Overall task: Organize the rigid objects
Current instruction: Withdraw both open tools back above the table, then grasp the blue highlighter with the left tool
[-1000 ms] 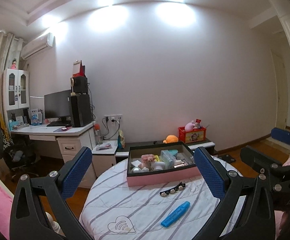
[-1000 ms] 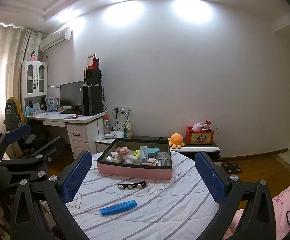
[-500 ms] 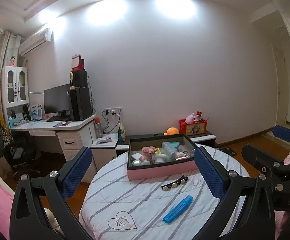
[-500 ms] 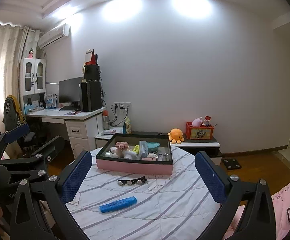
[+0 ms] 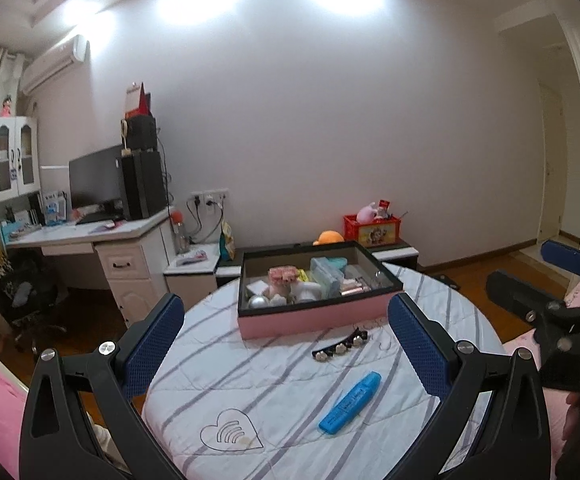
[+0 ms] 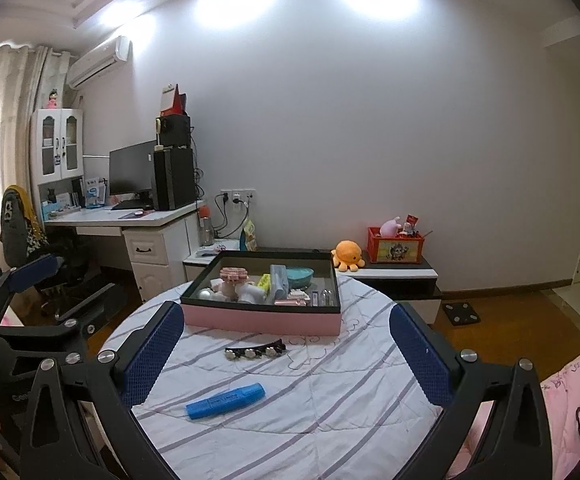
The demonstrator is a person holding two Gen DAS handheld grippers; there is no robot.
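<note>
A blue marker (image 5: 350, 402) (image 6: 226, 400) and a black hair clip with silver beads (image 5: 339, 345) (image 6: 255, 351) lie on a round table with a striped white cloth (image 5: 274, 384) (image 6: 329, 392). Behind them stands a pink box with a black rim (image 5: 317, 314) (image 6: 262, 318), filled with several small items. My left gripper (image 5: 286, 344) is open and empty, above the table's near side. My right gripper (image 6: 286, 352) is open and empty, above the table's near edge. Each gripper shows at the edge of the other's view.
A white desk (image 6: 142, 228) with monitor and speakers stands at the back left, with a chair (image 6: 22, 232) beside it. A low cabinet (image 6: 393, 276) behind the table holds an orange plush (image 6: 347, 254) and a red box (image 6: 395, 246). Pink bedding (image 6: 569, 392) lies at the right.
Both grippers have tilted down and moved a little closer to the table. The marker, clip and box now sit higher and larger in both views. Both grippers stay open.
</note>
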